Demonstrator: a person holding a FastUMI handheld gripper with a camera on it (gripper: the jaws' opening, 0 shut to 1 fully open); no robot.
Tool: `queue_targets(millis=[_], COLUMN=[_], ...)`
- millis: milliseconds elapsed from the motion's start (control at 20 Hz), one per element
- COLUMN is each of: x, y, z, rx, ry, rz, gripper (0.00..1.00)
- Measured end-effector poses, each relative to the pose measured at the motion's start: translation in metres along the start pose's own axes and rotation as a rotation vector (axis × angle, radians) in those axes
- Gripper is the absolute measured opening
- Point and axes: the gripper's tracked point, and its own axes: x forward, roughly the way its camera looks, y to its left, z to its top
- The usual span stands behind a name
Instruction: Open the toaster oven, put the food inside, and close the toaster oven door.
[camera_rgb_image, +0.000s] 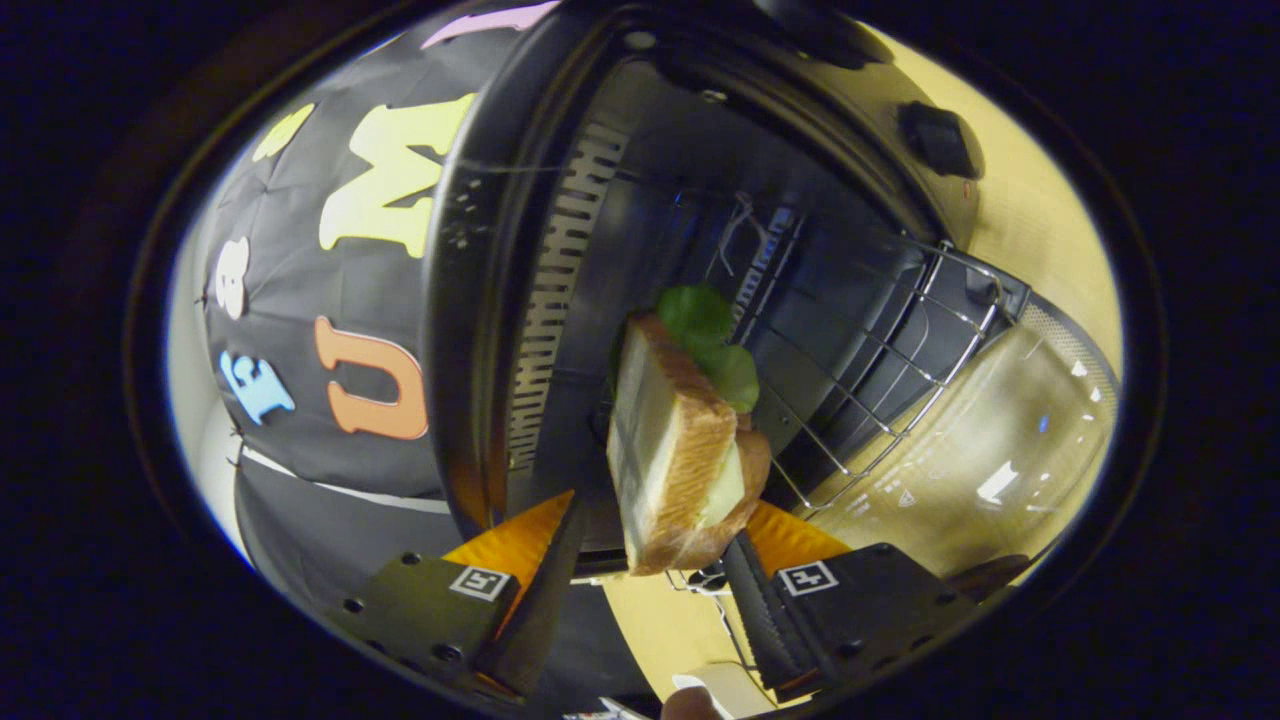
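Observation:
The view is rolled sideways. A sandwich (672, 445) of toasted bread with a pale filling and green lettuce (705, 330) is held upright between the fingers of my gripper (660, 530), which is shut on its lower end. The black toaster oven (480, 300) is just ahead with its door open. The glass door (1000, 460) lies folded out beside the cavity. A wire rack (900, 350) sits inside, partly slid toward the door. The sandwich hangs in front of the cavity mouth, near the rack's front edge, and touches neither the rack nor the walls.
A black knob (938, 138) sticks out of the oven's control panel. The oven stands on a light wooden table (1045, 210). The black booth cloth (300, 330) hangs beyond the oven. A fingertip of the person's hand (690, 705) shows below the gripper.

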Motion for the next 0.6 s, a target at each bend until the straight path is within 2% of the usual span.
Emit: queue_targets(millis=[150, 250, 350, 600], x=[-0.012, -0.012, -0.019, -0.055], y=[-0.003, -0.017, -0.023, -0.022], z=[-0.009, -0.018, -0.021, -0.036], rx=[-0.081, -0.183, -0.249, -0.407], ry=[0.065, 0.122, 0.158, 0.213], rz=[-0.076, -0.189, -0.265, -0.335], gripper=[0.92, 0.96, 0.96, 0.96])
